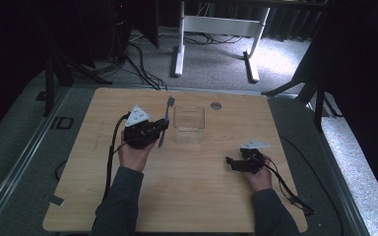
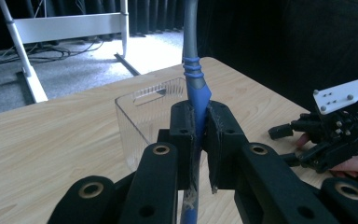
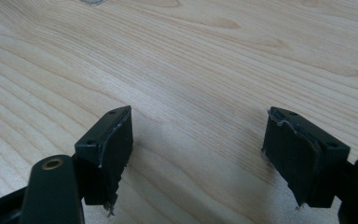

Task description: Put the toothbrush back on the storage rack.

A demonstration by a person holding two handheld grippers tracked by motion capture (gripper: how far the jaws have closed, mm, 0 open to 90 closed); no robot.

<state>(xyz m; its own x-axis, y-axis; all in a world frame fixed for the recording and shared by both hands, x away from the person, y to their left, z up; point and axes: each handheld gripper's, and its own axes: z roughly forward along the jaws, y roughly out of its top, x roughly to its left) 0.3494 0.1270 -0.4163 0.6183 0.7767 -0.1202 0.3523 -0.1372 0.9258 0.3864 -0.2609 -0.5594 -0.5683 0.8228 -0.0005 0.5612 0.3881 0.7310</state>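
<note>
A toothbrush [image 1: 168,110] with a blue and grey handle [image 2: 193,70] stands nearly upright, bristle head at the top, just left of a clear plastic box [image 1: 189,124]. My left gripper [image 1: 161,127] is shut on the blue part of the handle, both pads pressing it in the left gripper view [image 2: 199,116]. The clear box [image 2: 142,109] sits right behind the jaws. My right gripper [image 1: 232,162] rests low over the table at the right, open, with bare wood between its jaws [image 3: 200,140]. It also appears at the right of the left gripper view [image 2: 284,145].
A small grey round disc [image 1: 216,105] is set into the wooden table [image 1: 187,196] behind the box. A white desk frame [image 1: 216,24] and cables lie on the floor beyond the table's far edge.
</note>
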